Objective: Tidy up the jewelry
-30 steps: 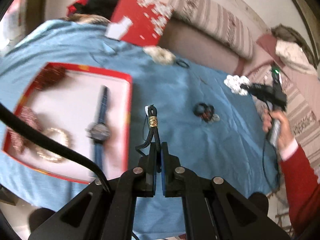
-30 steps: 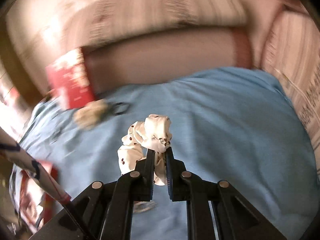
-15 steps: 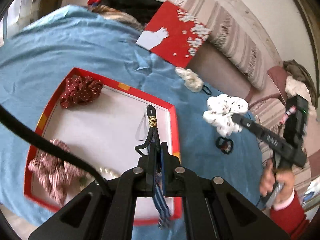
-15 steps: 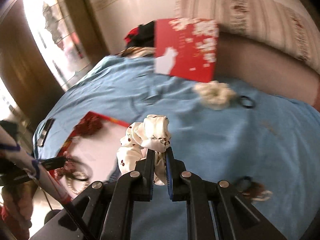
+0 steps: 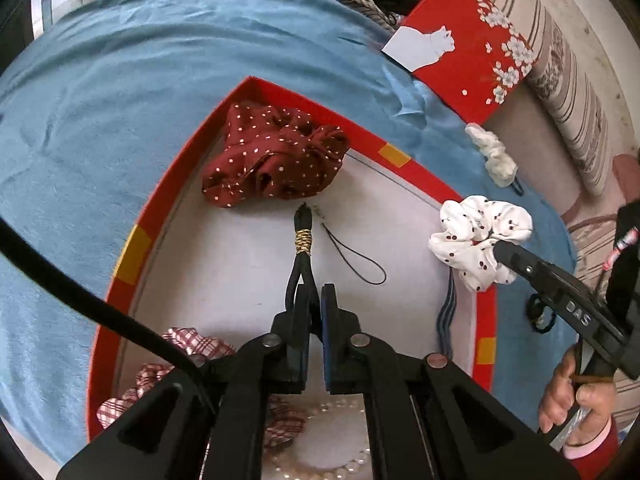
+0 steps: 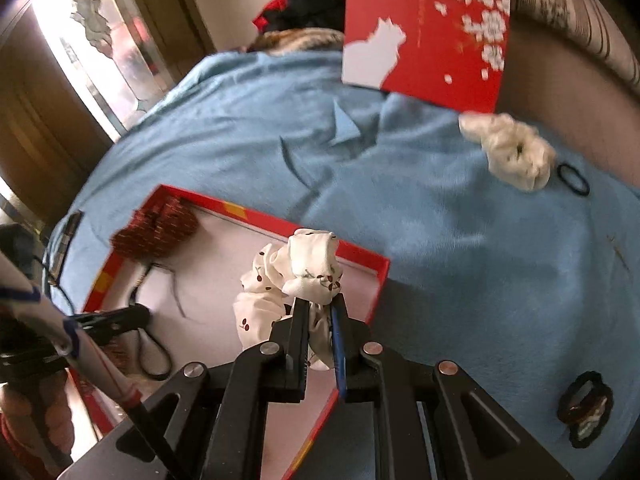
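Step in hand: drop-off into red tray (image 5: 192,144). Both tools loaded. L gripper (image 5: 316,300) clenched on black cord bracelet w/ gold wrap (image 5: 303,240), hanging over tray's white floor, approx centre; dark-red dotted scrunchie (image 5: 276,164) at 12 o'clock of it. R gripper (image 6: 320,312) clamped on white cherry-print scrunchie (image 6: 296,272), over tray's edge nearest R hand, at 3 o'clock of bracelet in L view. Next, prob: lower both, release onto bare floor, avoid pearls (image 5: 320,468) at 6. Cream scrunchie (image 6: 512,152) + black hair ties remain on blue cloth (image 6: 440,220).
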### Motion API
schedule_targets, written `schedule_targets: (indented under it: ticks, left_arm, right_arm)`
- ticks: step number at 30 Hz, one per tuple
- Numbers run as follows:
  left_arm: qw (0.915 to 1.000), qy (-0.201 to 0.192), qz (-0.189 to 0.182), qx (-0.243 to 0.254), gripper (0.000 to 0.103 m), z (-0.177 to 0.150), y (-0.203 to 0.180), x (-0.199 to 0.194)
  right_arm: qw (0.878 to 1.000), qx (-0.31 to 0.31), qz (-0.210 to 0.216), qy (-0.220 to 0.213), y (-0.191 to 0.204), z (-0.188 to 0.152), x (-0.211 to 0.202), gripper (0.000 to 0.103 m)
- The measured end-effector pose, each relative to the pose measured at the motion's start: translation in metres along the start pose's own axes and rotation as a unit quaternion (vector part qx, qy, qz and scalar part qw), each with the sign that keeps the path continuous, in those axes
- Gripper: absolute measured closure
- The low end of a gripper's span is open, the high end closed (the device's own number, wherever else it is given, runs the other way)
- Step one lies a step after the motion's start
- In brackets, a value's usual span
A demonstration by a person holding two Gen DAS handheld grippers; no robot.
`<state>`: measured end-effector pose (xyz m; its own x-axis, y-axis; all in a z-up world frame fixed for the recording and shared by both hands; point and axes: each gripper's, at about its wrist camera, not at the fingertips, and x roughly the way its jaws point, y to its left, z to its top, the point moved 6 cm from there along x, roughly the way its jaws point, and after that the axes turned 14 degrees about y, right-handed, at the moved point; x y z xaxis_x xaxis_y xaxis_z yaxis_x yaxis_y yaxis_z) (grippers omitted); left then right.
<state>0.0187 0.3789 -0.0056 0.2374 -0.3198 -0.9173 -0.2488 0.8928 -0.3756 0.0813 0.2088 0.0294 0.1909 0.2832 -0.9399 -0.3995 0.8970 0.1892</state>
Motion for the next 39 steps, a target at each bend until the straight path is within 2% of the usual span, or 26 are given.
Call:
schedule_targets:
  ticks: [1, 3, 5, 7, 9, 12, 18, 20, 23, 27, 32, 35, 39]
  left_arm:
    - [1.0, -0.001, 0.005, 0.005, 0.095, -0.001, -0.002, -0.001]
    - [0.9999, -0.007, 0.006, 0.009, 0.081, -0.002, -0.005, -0.004]
    - [0.9998, -0.017, 0.006, 0.012, 0.072, -0.002, -0.008, -0.009]
    - [0.9994, -0.029, 0.003, 0.017, 0.066, -0.003, -0.013, -0.018]
    - [0.9989, -0.041, 0.001, 0.024, 0.063, -0.004, -0.019, -0.027]
    - [0.9976, -0.06, 0.004, 0.033, 0.054, -0.007, -0.026, -0.045]
    - [0.9928, -0.109, 0.035, 0.038, 0.046, -0.018, -0.037, -0.085]
    - [0.9911, -0.118, 0.046, 0.041, 0.046, -0.026, -0.043, -0.096]
    - [0.9903, -0.121, 0.042, 0.054, 0.046, -0.04, -0.056, -0.103]
    - [0.9897, -0.112, 0.033, 0.083, 0.044, -0.057, -0.084, -0.099]
    - [0.9896, -0.072, 0.015, 0.124, 0.044, -0.075, -0.141, -0.063]
    - [0.9872, -0.042, 0.002, 0.154, 0.044, -0.086, -0.18, -0.035]
    - [0.9808, -0.013, 0.003, 0.195, 0.044, -0.096, -0.231, 0.006]
  right_arm:
    - [1.0, 0.001, -0.001, 0.002, -0.001, 0.0, 0.002, 0.091]
    - [1.0, 0.0, -0.006, 0.007, -0.003, -0.001, 0.007, 0.088]
    - [1.0, 0.003, -0.01, 0.004, -0.005, -0.001, 0.006, 0.086]
    - [1.0, 0.005, -0.007, 0.001, -0.006, 0.0, 0.004, 0.068]
    - [1.0, 0.005, -0.01, -0.008, -0.006, 0.0, -0.002, 0.06]
    - [1.0, -0.002, -0.01, -0.02, -0.005, 0.0, -0.016, 0.056]
    - [0.998, 0.004, -0.013, -0.057, -0.021, -0.011, -0.057, 0.051]
    - [0.997, 0.016, -0.016, -0.072, -0.041, -0.024, -0.078, 0.051]
    - [0.994, 0.043, -0.033, -0.09, -0.083, -0.049, -0.109, 0.051]
    - [0.988, 0.097, -0.066, -0.097, -0.15, -0.093, -0.139, 0.051]
    - [0.979, 0.164, -0.086, -0.083, -0.219, -0.149, -0.147, 0.051]
    - [0.977, 0.184, -0.075, -0.078, -0.239, -0.171, -0.143, 0.051]
    - [0.979, 0.185, -0.036, -0.079, -0.239, -0.18, -0.133, 0.051]
